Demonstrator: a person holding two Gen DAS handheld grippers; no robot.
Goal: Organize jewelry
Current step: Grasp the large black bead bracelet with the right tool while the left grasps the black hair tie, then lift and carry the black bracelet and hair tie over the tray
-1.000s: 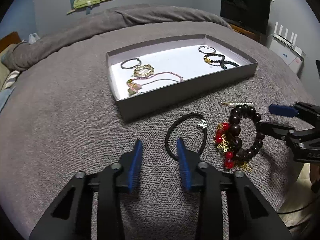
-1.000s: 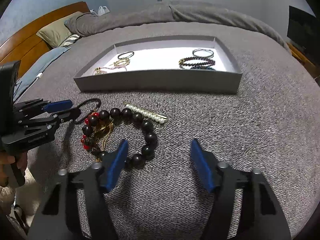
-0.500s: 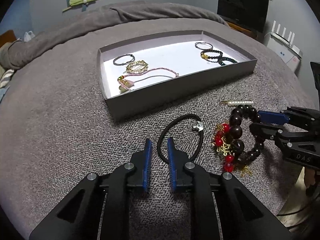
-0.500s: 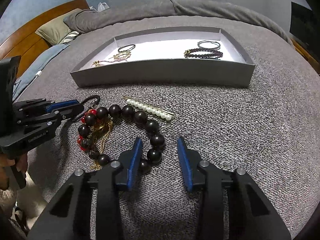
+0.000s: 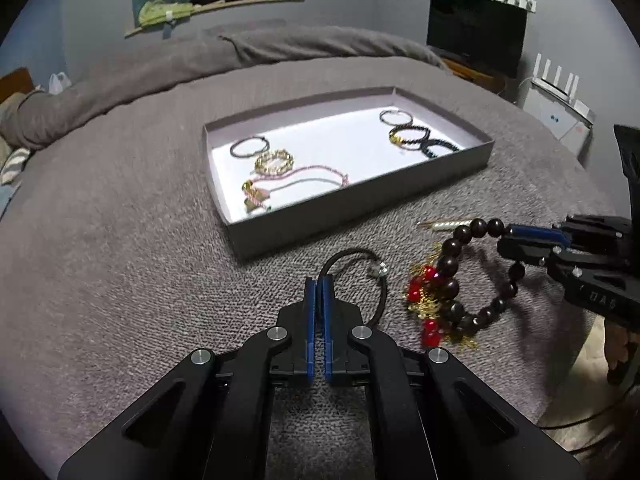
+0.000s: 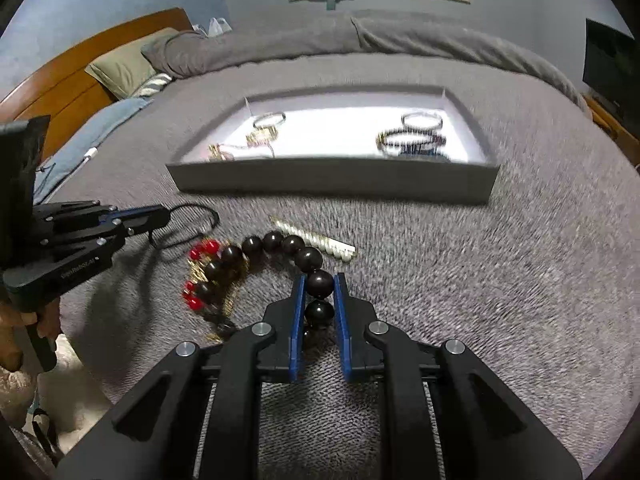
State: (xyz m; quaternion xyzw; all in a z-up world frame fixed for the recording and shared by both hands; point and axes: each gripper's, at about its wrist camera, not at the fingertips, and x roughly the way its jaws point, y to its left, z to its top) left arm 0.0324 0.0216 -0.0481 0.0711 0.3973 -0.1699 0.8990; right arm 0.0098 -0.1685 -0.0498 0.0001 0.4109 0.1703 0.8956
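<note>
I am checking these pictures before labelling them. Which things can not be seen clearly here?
- Black cord loop: left wrist view, near part hidden by the left gripper.
- Dark bead bracelet: right wrist view, its near beads hidden by the right gripper.
- Tray contents: right wrist view, blurred.

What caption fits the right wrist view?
Right hand-held gripper shut on bead bracelet on the bed, tray beyond.

Grey bedspread (image 5: 120,208), wooden headboard (image 6: 80,76), dark television (image 5: 476,36), white router (image 5: 558,94)
</note>
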